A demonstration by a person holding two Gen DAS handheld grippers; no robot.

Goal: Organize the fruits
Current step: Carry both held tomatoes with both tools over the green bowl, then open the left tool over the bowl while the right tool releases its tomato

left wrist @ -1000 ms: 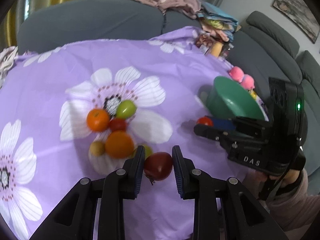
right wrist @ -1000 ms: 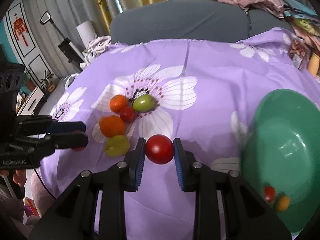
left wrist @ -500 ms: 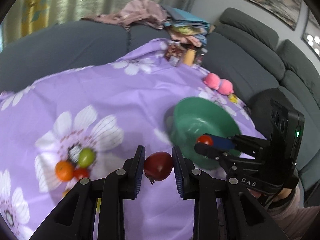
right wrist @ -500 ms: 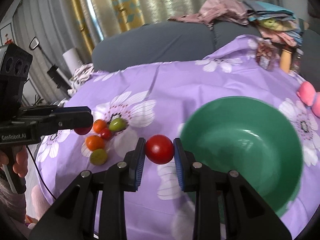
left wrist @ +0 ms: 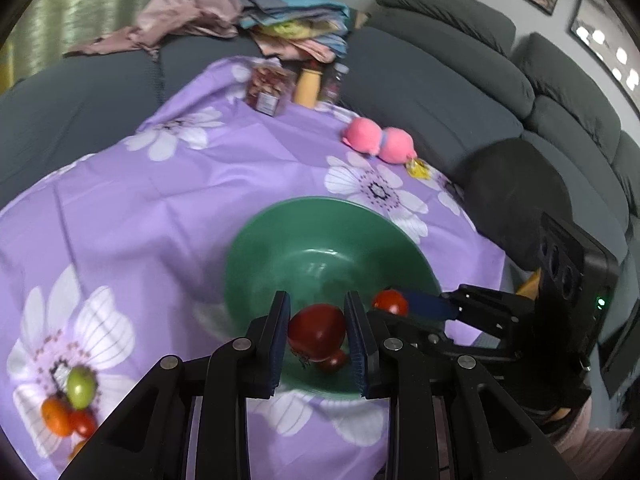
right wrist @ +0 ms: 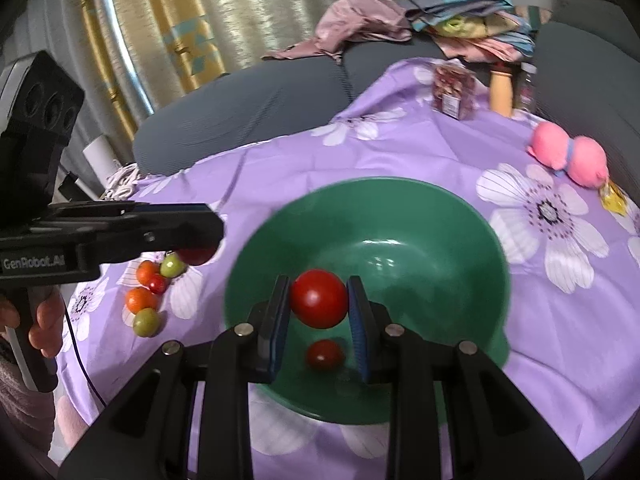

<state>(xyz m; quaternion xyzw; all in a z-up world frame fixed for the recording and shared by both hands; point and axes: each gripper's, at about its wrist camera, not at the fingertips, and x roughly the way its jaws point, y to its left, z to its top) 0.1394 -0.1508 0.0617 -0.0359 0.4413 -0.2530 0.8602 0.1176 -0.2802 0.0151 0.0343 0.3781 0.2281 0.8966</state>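
A dark red, slightly pointed tomato [left wrist: 317, 332] is sitting pinched between the blue pads of the left claw [left wrist: 318, 334], which is angling downward over the near rim of a wide green plastic bowl [left wrist: 280, 248]. A round bright red tomato [right wrist: 319, 298] is being squeezed the same way by the right claw [right wrist: 319, 300], which is also tilting down, hanging over the bowl's hollow. Both fruits are hanging in the air above the bowl, not touching it. On the bowl's floor a smaller red tomato [right wrist: 325, 355] is lying directly under the right claw's load.

In the left wrist view the right claw is reaching in from the right side with its black body and camera block, its tomato showing at the tip over the bowl's right rim. In the right wrist view the left claw is stretching in from the left, roughly level, and fingers of the person's hand [right wrist: 42, 320] are wrapping its handle low at the left edge.

The bowl is resting on a purple cloth with white flowers [right wrist: 280, 160] covering the desk. To the left of the bowl, well apart from it, a small cluster of orange, red and green fruits [right wrist: 154, 286] is lying on one printed flower. A pink plush toy [right wrist: 568, 152] is sitting near the far right edge of the cloth, with grey sofas [left wrist: 460, 92] beyond.
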